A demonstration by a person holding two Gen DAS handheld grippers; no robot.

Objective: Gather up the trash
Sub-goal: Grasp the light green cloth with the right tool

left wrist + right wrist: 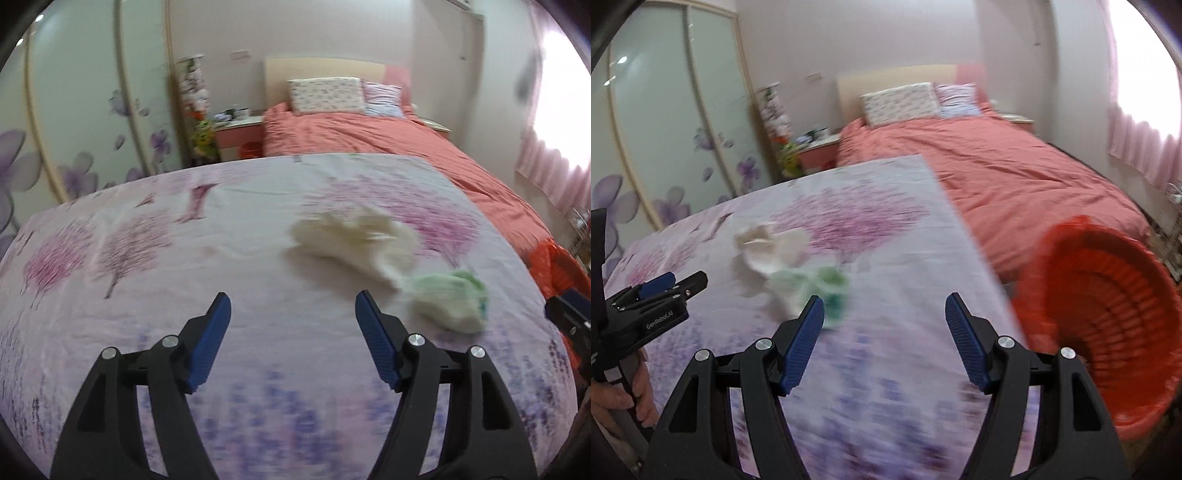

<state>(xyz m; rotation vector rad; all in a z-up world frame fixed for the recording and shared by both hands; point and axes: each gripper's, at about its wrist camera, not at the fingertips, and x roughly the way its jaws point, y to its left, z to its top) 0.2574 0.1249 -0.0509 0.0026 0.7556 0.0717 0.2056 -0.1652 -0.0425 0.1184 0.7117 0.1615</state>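
Note:
A crumpled white tissue (354, 240) and a crumpled pale green wad (450, 299) lie side by side on the lilac flowered cloth (147, 258). My left gripper (292, 299) hovers open just short of them, to their left, with nothing between its blue pads. In the right wrist view the white tissue (772, 247) and green wad (820, 288) sit beyond the left fingertip of my right gripper (885, 300), which is open and empty. A red plastic basket (1108, 314) stands off the cloth's right edge. The left gripper (676, 284) shows at that view's left edge.
Behind the clothed surface is a bed with a salmon cover (369, 136) and two pillows (325, 94). A nightstand (236, 129) and a sliding wardrobe (92, 110) are at the left, pink curtains (554, 173) at the right. A hand (617, 398) holds the left gripper's handle.

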